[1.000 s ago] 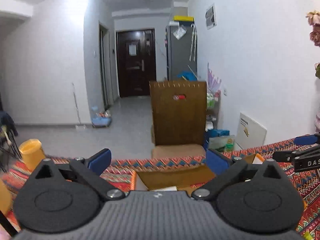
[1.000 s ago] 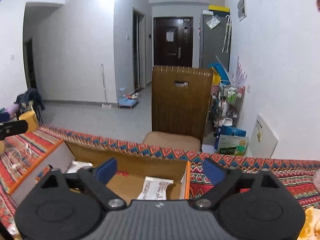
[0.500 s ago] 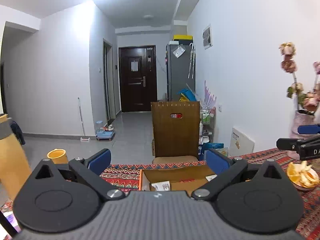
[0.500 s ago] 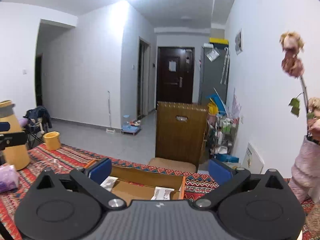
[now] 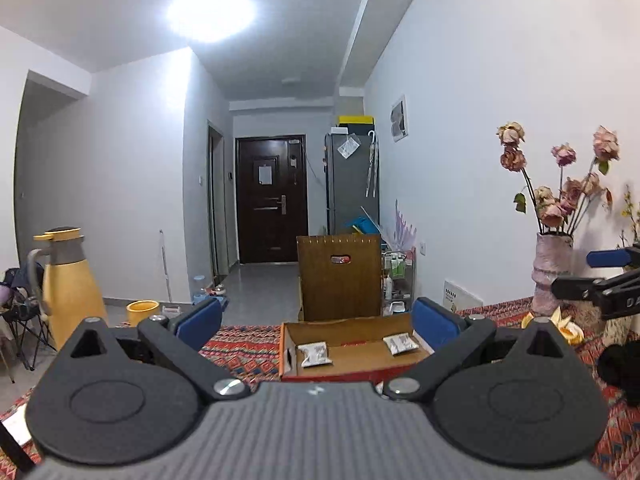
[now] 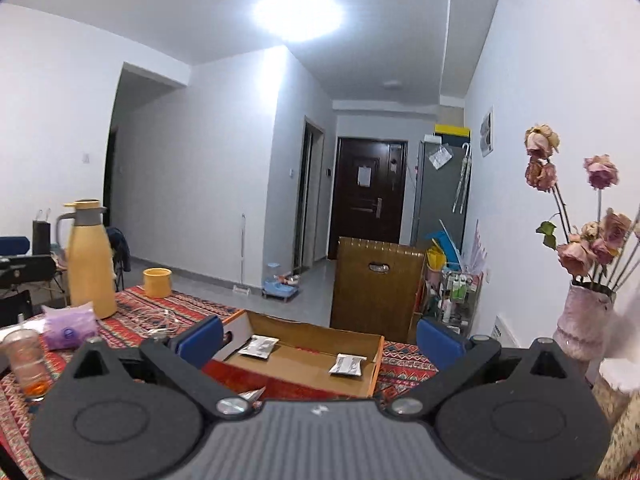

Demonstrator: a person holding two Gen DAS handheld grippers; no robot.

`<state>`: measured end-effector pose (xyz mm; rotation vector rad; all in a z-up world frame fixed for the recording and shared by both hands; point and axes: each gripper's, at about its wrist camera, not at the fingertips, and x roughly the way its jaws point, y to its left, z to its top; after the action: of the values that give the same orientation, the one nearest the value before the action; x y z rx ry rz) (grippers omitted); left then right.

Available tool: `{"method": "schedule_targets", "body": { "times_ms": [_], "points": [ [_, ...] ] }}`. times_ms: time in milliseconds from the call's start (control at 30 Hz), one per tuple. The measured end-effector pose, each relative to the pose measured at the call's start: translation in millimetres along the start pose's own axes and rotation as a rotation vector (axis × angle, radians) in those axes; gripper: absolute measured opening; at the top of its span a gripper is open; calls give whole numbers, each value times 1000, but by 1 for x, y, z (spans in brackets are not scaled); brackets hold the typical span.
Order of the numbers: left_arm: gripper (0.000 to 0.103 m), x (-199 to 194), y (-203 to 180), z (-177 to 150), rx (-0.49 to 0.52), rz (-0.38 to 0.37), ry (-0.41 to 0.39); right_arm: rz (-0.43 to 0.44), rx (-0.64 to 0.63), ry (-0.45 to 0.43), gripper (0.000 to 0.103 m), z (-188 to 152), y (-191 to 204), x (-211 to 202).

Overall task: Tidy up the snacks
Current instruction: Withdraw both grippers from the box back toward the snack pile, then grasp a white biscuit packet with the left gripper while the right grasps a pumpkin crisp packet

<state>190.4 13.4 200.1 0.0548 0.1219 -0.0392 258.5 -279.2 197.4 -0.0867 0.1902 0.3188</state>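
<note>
An open cardboard box (image 5: 352, 330) (image 6: 316, 330) lies on the patterned tablecloth, some way ahead of both grippers. Two white snack packets rest on its floor, one to the left (image 5: 314, 354) (image 6: 260, 346) and one to the right (image 5: 400, 345) (image 6: 348, 364). A third white packet (image 6: 253, 394) peeks out on the cloth just before the box, mostly hidden by my right gripper's body. My left gripper (image 5: 318, 320) stands open and holds nothing. My right gripper (image 6: 320, 338) is open just as wide, also with nothing in it, and its blue-tipped fingers (image 5: 608, 258) show at the left wrist view's right edge.
A yellow thermos jug (image 6: 88, 260) and a yellow cup (image 6: 157, 282) stand at the table's left. A purple bag (image 6: 70, 328) and a glass (image 6: 28, 364) sit nearer. A vase of dried roses (image 6: 584, 320) stands at the right by the wall. A wooden chair back (image 5: 338, 276) rises behind the box.
Both grippers have drawn back from the box and risen a little. The box now looks smaller and farther off, and the jug, cup and vase have come into view.
</note>
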Motion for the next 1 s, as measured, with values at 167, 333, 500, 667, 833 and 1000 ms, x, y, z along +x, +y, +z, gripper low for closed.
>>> {"method": "schedule_targets", "body": {
  "times_ms": [167,333,500,667,833,1000],
  "points": [
    [103,-30,-2,-23,-2,16,18,-64,-20,-26,103,-34,22,-39],
    [103,-49,-4,-55,17,15,44,-55,-1,-6,103,-79,38,-73],
    [103,-59,2,-114,30,16,137,-78,103,4,103,-131,44,-96],
    [103,-53,6,-157,-9,0,275,-85,112,98,103,-174,54,-90],
    [103,-46,6,-174,-20,6,321,-45,180,176,103,-196,58,-73],
    [103,-37,12,-179,-34,9,343,-57,161,225,103,-208,64,-56]
  ]
}}
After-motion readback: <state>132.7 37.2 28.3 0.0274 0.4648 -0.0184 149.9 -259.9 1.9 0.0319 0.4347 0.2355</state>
